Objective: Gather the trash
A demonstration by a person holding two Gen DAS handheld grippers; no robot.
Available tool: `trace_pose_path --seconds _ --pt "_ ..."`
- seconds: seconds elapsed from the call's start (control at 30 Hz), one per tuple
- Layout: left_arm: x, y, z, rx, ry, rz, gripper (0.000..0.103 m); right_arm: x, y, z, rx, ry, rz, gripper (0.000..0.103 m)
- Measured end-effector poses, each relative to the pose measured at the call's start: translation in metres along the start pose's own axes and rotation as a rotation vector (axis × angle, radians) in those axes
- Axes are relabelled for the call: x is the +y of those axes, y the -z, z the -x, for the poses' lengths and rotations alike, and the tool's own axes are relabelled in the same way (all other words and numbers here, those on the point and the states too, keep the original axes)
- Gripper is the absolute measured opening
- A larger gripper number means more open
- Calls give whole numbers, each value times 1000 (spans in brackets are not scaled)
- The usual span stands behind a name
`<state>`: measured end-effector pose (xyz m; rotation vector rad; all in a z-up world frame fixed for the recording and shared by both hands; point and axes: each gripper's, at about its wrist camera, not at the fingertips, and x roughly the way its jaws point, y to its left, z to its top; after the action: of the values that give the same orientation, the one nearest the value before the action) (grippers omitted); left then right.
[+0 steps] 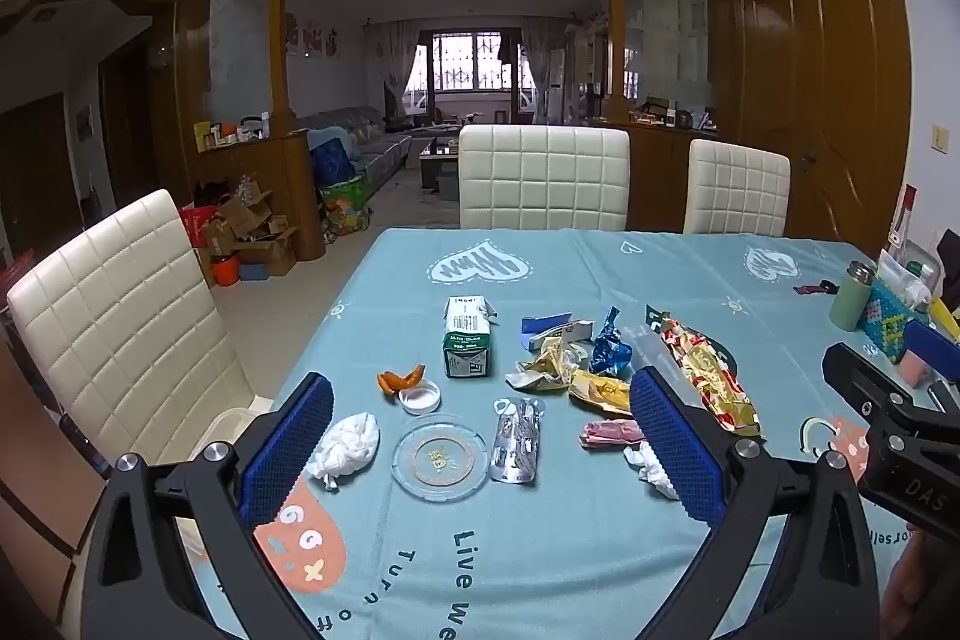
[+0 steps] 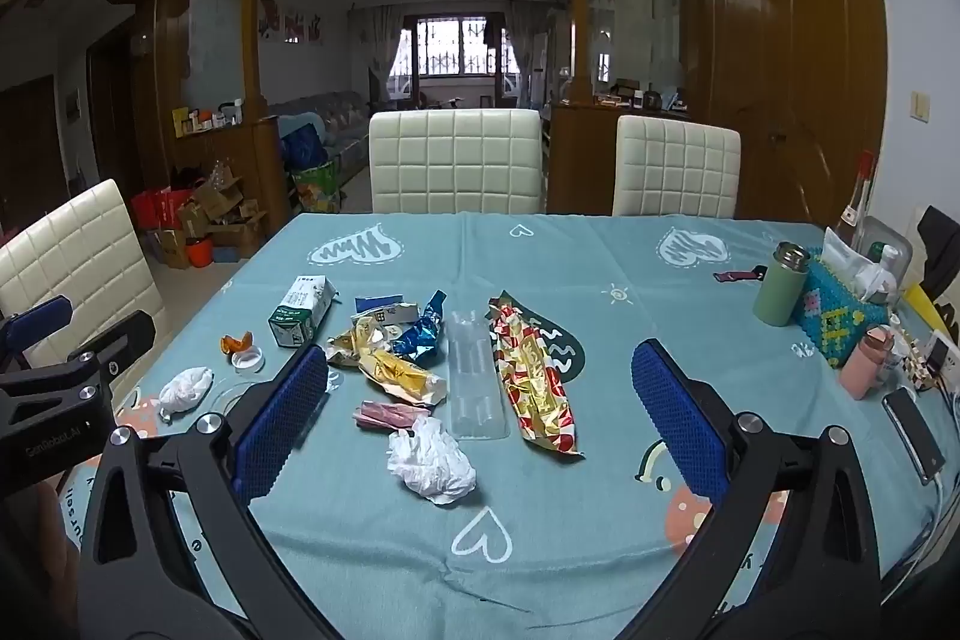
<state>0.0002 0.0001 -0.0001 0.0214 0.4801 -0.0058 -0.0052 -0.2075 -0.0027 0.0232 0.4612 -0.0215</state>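
Trash lies scattered on the blue tablecloth point(image 1: 600, 550). A milk carton point(image 1: 467, 345), orange peel point(image 1: 400, 378), a white lid point(image 1: 420, 396), a crumpled tissue point(image 1: 350, 445), a glass ashtray point(image 1: 440, 459) and a silver blister pack point(image 1: 516, 439) lie ahead of my left gripper point(image 1: 480, 436), which is open and empty above the table. My right gripper point(image 2: 480, 400) is open and empty; a white tissue point(image 2: 432, 460), a clear plastic tray point(image 2: 475, 382), a red-gold wrapper point(image 2: 534, 379), gold wrappers point(image 2: 390, 367), a blue wrapper point(image 2: 422, 334) and a pink wrapper point(image 2: 384, 413) lie between its fingers.
White chairs point(image 1: 543, 178) stand around the table. At the right edge stand a green flask point(image 2: 780, 292), a beaded tissue box point(image 2: 837, 316), a pink bottle point(image 2: 867, 361) and a phone point(image 2: 912, 427). Cardboard boxes point(image 1: 252, 232) sit on the floor at left.
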Motion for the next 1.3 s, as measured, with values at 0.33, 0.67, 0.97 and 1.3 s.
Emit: trace_pose_path --seconds 0.33,0.67,0.97,1.3 --pt "-3 3 -1 -1 4 -2 97 1 1 0 0 1 2 100" --pt "-5 3 -3 3 3 -2 97 1 1 0 1 1 3 100" --pt "-7 4 0 3 4 -1 97 2 1 0 1 1 3 100" --pt "-6 2 2 5 8 -2 97 2 2 -1 2 0 2 100"
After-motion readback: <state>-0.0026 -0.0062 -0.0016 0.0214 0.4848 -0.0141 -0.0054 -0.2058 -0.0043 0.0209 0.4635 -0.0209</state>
